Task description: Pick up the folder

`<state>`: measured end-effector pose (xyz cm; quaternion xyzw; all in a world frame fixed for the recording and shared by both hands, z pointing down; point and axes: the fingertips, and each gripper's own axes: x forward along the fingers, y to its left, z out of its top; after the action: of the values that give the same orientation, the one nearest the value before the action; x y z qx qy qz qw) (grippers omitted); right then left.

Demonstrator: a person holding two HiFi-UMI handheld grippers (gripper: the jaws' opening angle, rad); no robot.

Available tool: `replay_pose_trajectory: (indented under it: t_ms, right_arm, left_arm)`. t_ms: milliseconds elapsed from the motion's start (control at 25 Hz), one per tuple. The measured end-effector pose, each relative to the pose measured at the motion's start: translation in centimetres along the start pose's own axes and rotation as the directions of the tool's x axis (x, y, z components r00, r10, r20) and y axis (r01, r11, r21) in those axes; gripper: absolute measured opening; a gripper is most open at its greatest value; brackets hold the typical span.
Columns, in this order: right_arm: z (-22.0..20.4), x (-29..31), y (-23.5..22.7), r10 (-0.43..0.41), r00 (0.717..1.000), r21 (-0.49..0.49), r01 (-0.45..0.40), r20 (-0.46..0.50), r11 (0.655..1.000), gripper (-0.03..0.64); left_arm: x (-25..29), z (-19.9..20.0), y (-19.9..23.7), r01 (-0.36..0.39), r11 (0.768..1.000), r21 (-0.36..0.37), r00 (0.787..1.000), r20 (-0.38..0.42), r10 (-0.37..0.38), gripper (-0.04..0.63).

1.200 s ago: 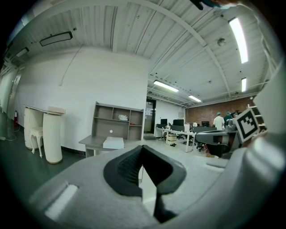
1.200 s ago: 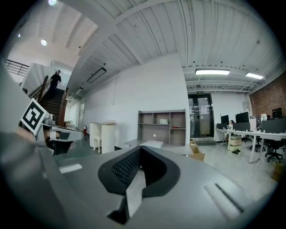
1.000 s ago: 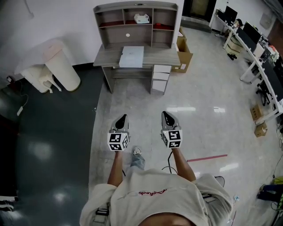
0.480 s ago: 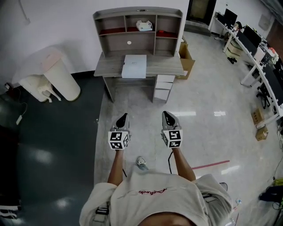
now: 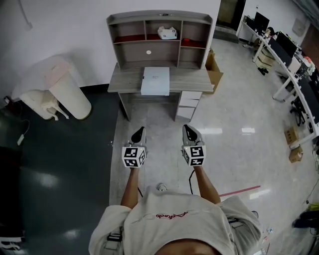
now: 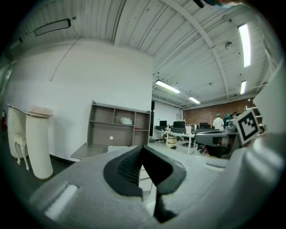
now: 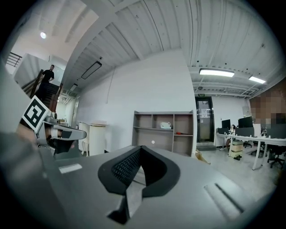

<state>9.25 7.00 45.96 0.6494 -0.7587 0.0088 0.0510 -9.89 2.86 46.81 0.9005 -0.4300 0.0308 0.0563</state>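
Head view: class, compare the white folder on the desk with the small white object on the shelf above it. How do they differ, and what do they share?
The folder lies flat on the open desktop; the small white object sits inside the top middle compartment of the shelf unit. The folder is a broad, flat rectangle; the small white object looks far smaller and lumpier. Both are white.

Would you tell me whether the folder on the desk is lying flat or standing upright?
Lying flat: the folder shows its broad white face upward on the desk.
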Motion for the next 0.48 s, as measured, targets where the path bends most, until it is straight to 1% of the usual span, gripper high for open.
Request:
replay_pose_trajectory:
  t_ms: [200, 480]
  right_arm:
    - [-0.3, 2.4, 0.2, 0.0, 1.0, -0.004, 0.0, -0.009, 1.0, 0.006]
    - [-1.1, 3.8, -0.3, -0.016, 1.0, 0.001, 0.016, -0.023, 1.0, 0.006]
  left_arm:
    - [1.8, -0.2, 1.7, 0.01, 1.0, -0.011, 1.0, -0.003, -0.01, -0.002]
    - [3.6, -0.7, 2.3, 0.035, 0.999, -0.005, 0.999, -0.018, -0.035, -0.002]
